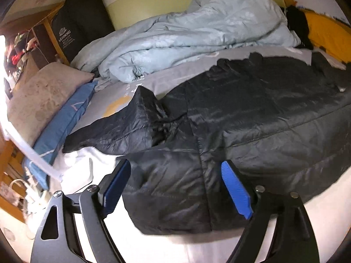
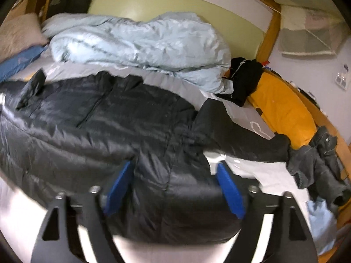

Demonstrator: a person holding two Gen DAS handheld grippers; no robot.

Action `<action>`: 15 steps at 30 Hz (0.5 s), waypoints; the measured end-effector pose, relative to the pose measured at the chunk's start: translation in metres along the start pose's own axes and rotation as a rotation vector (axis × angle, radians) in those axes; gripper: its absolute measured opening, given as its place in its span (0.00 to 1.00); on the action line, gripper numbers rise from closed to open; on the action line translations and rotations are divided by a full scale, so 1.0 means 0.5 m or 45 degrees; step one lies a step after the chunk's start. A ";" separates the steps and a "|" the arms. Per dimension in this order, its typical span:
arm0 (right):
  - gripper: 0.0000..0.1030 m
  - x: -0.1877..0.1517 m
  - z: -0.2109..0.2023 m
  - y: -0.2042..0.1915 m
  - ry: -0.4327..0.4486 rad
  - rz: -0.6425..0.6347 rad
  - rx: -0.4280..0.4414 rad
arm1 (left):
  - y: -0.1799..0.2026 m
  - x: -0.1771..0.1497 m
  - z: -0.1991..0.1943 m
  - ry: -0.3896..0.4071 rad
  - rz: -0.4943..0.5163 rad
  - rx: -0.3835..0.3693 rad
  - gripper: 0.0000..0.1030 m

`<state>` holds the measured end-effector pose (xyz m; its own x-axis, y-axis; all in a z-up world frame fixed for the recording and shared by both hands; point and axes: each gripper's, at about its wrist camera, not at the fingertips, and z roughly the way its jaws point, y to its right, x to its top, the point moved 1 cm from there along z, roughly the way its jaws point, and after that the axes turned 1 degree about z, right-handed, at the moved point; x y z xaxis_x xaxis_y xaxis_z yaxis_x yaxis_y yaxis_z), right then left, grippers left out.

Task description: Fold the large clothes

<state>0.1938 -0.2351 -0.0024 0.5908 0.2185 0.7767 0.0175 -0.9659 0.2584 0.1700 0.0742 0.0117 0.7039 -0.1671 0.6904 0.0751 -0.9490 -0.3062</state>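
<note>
A large black puffer jacket lies spread flat on the bed; it also fills the right wrist view. One sleeve lies out to the left, the other to the right. My left gripper is open, its blue pads on either side of the jacket's near left edge. My right gripper is open over the jacket's near right edge, with its left pad on the fabric.
A crumpled light-blue duvet lies behind the jacket on the grey sheet. Pillows lie at the left. A yellow cushion, a black garment and grey clothes lie at the right by the wooden bed frame.
</note>
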 end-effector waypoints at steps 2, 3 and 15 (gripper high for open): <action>0.89 -0.009 0.016 0.025 0.001 0.087 0.026 | -0.017 -0.003 0.017 0.058 -0.050 0.011 0.92; 0.90 -0.008 0.022 0.036 -0.016 0.119 0.048 | -0.033 -0.007 0.026 0.091 -0.089 0.021 0.93; 0.98 -0.048 0.063 0.192 -0.227 0.447 0.206 | -0.138 -0.065 0.114 -0.121 -0.487 -0.365 0.94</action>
<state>0.2066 -0.3376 -0.0142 0.7136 -0.1410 0.6863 -0.0912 -0.9899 -0.1086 0.1821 0.1602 -0.0269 0.7260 0.2204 0.6514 0.1529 -0.9753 0.1596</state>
